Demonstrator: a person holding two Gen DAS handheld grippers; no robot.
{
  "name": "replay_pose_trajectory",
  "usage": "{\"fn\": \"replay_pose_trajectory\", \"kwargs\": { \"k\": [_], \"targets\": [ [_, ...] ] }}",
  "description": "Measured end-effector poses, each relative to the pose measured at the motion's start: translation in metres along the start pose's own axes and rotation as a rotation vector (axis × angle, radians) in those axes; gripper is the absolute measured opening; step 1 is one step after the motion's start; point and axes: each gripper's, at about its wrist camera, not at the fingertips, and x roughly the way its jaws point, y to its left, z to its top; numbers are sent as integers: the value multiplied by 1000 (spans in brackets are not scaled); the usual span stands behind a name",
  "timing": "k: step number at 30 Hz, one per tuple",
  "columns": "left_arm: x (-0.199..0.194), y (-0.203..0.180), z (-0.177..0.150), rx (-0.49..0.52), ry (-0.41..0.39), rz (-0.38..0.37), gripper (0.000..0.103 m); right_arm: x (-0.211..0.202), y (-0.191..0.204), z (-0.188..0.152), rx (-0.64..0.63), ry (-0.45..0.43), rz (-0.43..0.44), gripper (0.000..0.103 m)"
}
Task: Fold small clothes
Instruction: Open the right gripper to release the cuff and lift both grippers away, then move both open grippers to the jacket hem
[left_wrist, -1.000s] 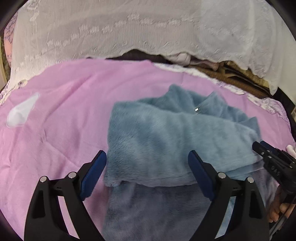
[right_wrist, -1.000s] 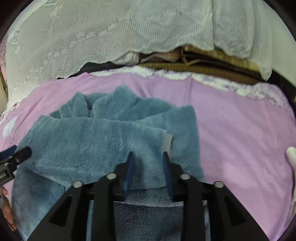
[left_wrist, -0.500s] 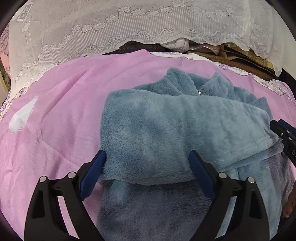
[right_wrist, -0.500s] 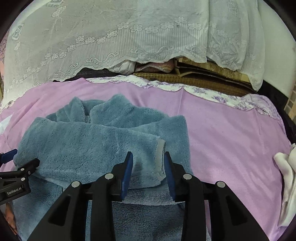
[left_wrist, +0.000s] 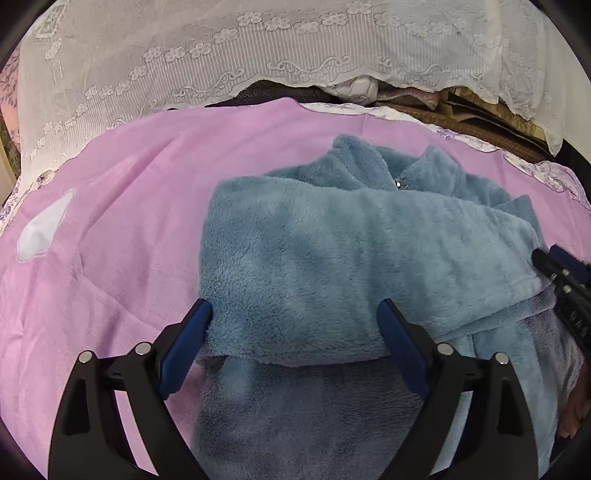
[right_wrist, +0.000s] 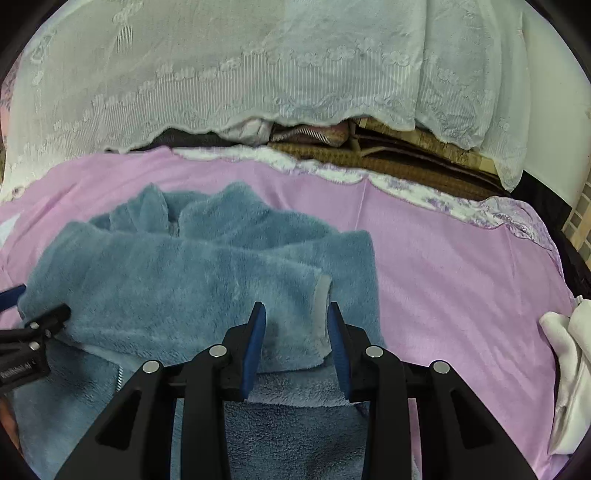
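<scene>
A blue fleece jacket (left_wrist: 332, 258) lies on a pink sheet (left_wrist: 110, 240), collar away from me, with one sleeve folded across its chest. My left gripper (left_wrist: 295, 314) stands wide open, and the folded shoulder end of that sleeve lies between its blue pads. In the right wrist view the jacket (right_wrist: 166, 277) fills the lower left. My right gripper (right_wrist: 295, 325) is shut on the sleeve's grey-edged cuff (right_wrist: 321, 295). Each gripper shows at the edge of the other's view: the right gripper (left_wrist: 565, 273) and the left gripper (right_wrist: 33, 325).
A white lace cloth (left_wrist: 258, 48) hangs over stacked bedding behind the sheet. A white patch (left_wrist: 40, 229) marks the sheet at far left. White cloth (right_wrist: 569, 350) lies at the right edge. Bare pink sheet (right_wrist: 461, 277) stretches right of the jacket. A hand (left_wrist: 576, 417) shows at lower right.
Both wrist views have tipped and rolled a little, bringing more of the lace cloth into sight. The sleeve stays between both pairs of jaws and lies as before.
</scene>
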Motion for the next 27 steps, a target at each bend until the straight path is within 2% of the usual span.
{"fn": "replay_pose_trajectory", "kwargs": {
  "k": [3, 13, 18, 23, 27],
  "targets": [
    [1, -2, -1, 10, 1, 7, 89, 7, 0, -3, 1, 26, 1, 36],
    [-19, 5, -4, -33, -25, -36, 89, -21, -3, -7, 16, -58, -24, 36],
    [-43, -1, -11, -29, -55, -54, 89, -46, -4, -14, 23, -89, -14, 36],
    [-76, -9, -23, -8, -95, -80, 89, -74, -4, -19, 28, -128, -10, 43],
    [-98, -12, -37, -5, -108, -111, 89, -98, -5, -26, 31, -153, -2, 43]
  ]
}}
